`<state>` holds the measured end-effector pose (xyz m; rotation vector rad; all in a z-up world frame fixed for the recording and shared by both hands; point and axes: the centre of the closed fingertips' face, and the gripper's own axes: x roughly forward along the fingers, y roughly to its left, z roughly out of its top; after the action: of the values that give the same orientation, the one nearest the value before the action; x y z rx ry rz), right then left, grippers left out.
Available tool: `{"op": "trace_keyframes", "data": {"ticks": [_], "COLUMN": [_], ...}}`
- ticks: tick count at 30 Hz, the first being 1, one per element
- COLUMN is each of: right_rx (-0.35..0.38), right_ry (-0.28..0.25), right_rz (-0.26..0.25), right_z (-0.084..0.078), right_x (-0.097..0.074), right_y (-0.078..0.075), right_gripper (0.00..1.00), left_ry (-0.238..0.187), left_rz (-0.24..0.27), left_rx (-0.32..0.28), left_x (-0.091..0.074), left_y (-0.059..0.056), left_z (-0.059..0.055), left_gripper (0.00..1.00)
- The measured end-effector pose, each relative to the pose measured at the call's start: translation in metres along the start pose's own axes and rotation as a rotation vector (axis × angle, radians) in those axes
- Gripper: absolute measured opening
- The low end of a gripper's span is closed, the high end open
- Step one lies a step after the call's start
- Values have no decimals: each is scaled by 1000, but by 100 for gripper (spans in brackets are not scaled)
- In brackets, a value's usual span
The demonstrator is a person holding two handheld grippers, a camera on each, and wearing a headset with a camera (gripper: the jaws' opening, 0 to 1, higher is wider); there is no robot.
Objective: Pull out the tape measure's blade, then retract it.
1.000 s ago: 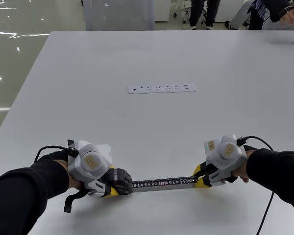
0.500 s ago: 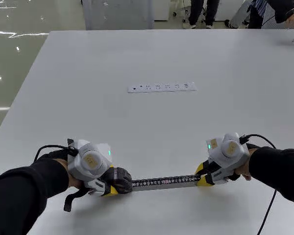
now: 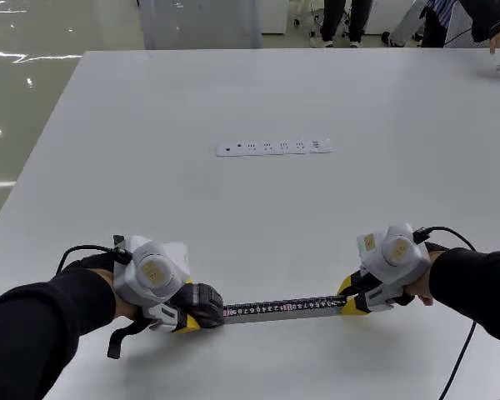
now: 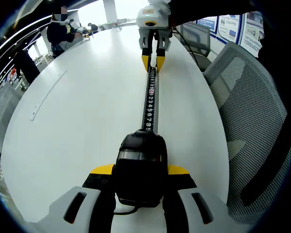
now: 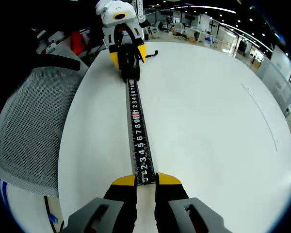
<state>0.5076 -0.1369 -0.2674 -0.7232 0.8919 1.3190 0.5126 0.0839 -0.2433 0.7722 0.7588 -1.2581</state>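
A black tape measure case (image 3: 202,304) lies on the white table near its front edge, with my left gripper (image 3: 188,315) shut on it. In the left gripper view the case (image 4: 141,165) sits between the yellow-tipped jaws. Its blade (image 3: 283,307) runs right, flat along the table, black numbers on a pale strip. My right gripper (image 3: 347,302) is shut on the blade's end. In the right gripper view the blade (image 5: 137,136) stretches away from the hooked end (image 5: 144,180) to the case (image 5: 128,62) held by the left gripper (image 5: 127,51).
A white power strip (image 3: 273,147) lies flat at mid-table. Cables trail from both grippers, one (image 3: 460,350) over the front right edge. A grey mesh chair (image 4: 252,121) stands beside the table. People stand beyond the far edge (image 3: 342,21).
My right gripper has moved a little to the right with the blade's end, and more blade shows out of the case. The left gripper has stayed put.
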Motion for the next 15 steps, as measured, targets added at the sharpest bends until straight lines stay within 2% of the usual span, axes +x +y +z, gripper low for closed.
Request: {"op": "trace_keyframes", "data": {"ticks": [15], "right_rx": [8], "right_ry": [4], "right_rz": [2], "right_z": [-7], "right_x": [-5], "right_y": [1], "right_gripper": [9], "left_ry": [0], "left_rz": [0], "left_rx": [3], "left_x": [0], "left_y": [-1], "left_z": [1], "left_gripper": [32]}}
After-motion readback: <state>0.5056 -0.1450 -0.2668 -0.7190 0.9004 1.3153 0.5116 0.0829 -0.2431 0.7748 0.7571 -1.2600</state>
